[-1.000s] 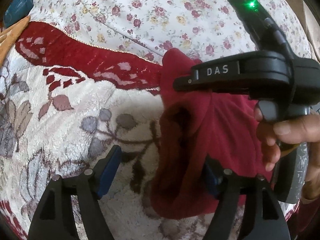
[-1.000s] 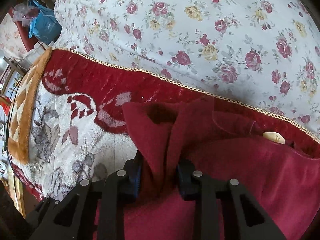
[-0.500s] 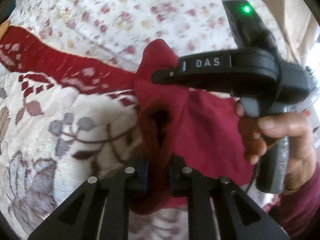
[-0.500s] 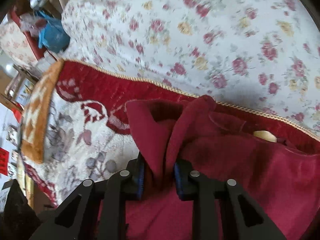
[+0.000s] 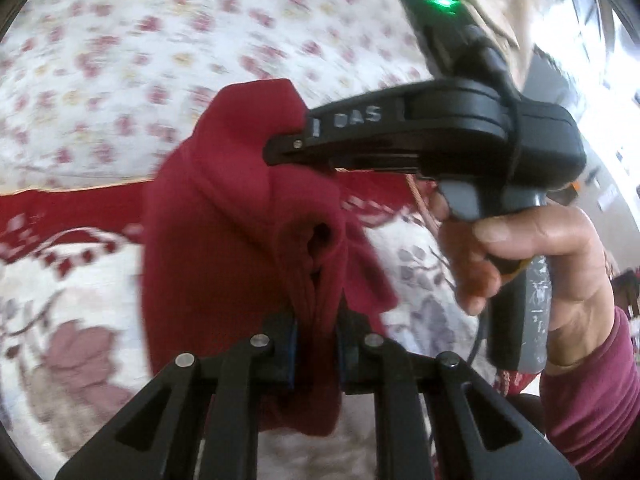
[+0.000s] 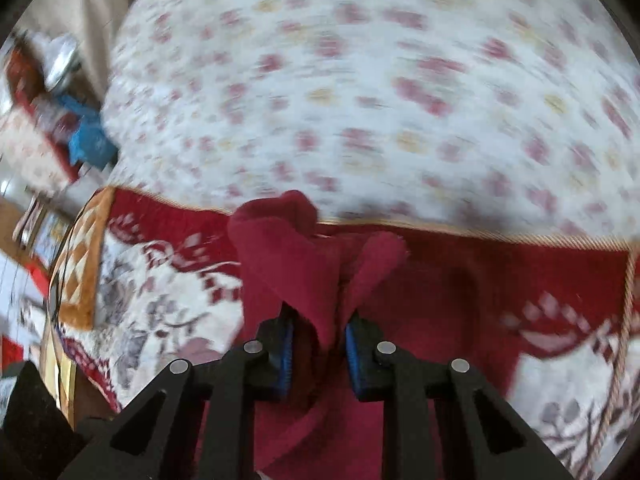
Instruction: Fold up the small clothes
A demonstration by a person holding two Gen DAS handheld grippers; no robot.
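A dark red knit garment (image 5: 240, 216) hangs bunched between both grippers, lifted off the bed. My left gripper (image 5: 316, 344) is shut on a ribbed edge of it. My right gripper (image 6: 318, 344) is shut on another fold of the garment (image 6: 292, 264). In the left wrist view the right gripper (image 5: 280, 148), a black tool held in a hand, pinches the garment's upper part.
Below lies a red and cream floral blanket (image 5: 60, 300) with a gold-trimmed edge (image 6: 480, 236). Beyond it is a white sheet with red roses (image 6: 360, 80). A blue bag (image 6: 86, 140) and clutter sit at the far left. A bright window (image 5: 600, 60) is at the right.
My left gripper closed on the garment's ribbed edge. Both grippers then lifted the garment up off the blanket; the views are blurred from motion.
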